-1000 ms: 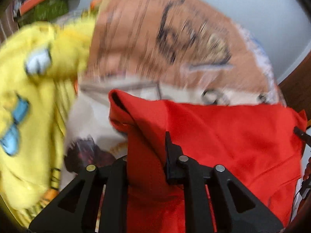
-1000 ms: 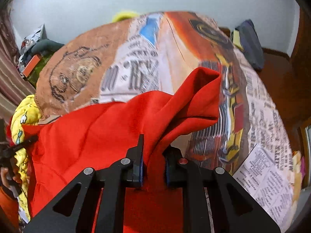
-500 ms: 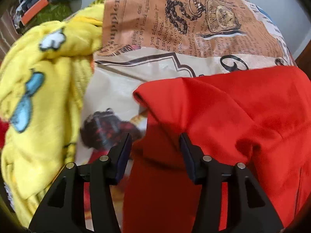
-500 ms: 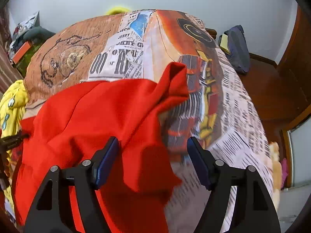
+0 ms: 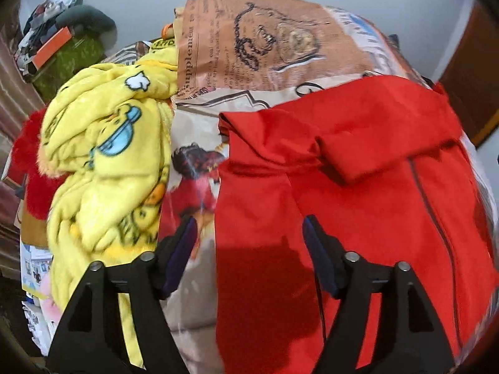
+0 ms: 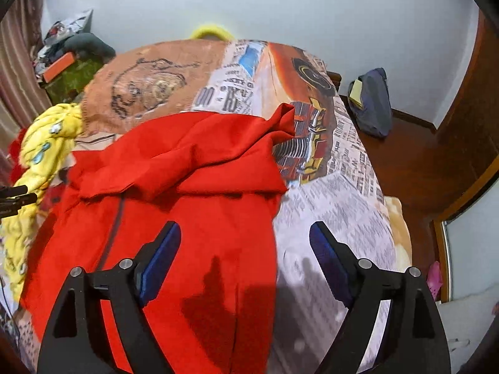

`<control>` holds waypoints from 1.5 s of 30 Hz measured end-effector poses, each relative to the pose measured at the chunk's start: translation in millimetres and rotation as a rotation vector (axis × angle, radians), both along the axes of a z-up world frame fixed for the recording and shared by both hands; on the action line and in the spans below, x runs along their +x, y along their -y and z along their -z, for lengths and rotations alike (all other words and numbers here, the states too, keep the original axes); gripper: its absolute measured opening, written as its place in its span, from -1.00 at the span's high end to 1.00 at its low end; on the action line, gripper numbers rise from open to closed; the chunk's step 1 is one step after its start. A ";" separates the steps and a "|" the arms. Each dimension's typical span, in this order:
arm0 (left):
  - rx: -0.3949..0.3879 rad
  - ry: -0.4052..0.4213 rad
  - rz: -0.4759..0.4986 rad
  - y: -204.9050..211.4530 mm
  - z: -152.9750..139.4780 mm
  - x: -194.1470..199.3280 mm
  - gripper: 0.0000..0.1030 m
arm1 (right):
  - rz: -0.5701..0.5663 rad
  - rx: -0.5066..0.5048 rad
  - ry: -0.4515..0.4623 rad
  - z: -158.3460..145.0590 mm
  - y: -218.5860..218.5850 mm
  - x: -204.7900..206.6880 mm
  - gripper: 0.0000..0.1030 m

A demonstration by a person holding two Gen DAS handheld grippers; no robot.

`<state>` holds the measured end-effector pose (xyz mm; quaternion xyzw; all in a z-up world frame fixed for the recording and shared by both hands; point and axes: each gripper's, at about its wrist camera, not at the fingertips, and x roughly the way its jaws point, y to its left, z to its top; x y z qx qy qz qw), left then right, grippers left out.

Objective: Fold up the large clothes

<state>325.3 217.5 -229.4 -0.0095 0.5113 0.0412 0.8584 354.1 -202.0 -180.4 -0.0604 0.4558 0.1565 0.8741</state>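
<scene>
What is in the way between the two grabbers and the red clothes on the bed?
Nothing visible. The left gripper and the right gripper hang open just above the red garment, their jaws having just been opening, with nothing between them. The yellow blanket lies off to the side on the bedspread, not covering the garment.

Left gripper [image 5: 248, 251] above the red garment [image 5: 358, 187], jaws just opened wide, nothing gripped. Garment lies folded on the printed bedcover [image 5: 265, 62]. Yellow blanket [image 5: 106, 162] bunched beside it.
</scene>
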 end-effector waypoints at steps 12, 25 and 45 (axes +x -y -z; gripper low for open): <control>-0.154 -0.078 -0.049 -11.9 27.9 -108.5 -0.49 | -0.015 0.033 -0.074 18.9 22.5 -80.5 -0.68; -0.348 -0.199 -0.104 -25.6 88.8 -163.1 -0.49 | 0.095 0.180 -0.316 74.2 72.8 -122.3 -0.67; -0.292 -0.081 0.002 12.7 59.0 -158.7 0.92 | -0.021 0.266 -0.287 75.0 45.1 -123.9 0.76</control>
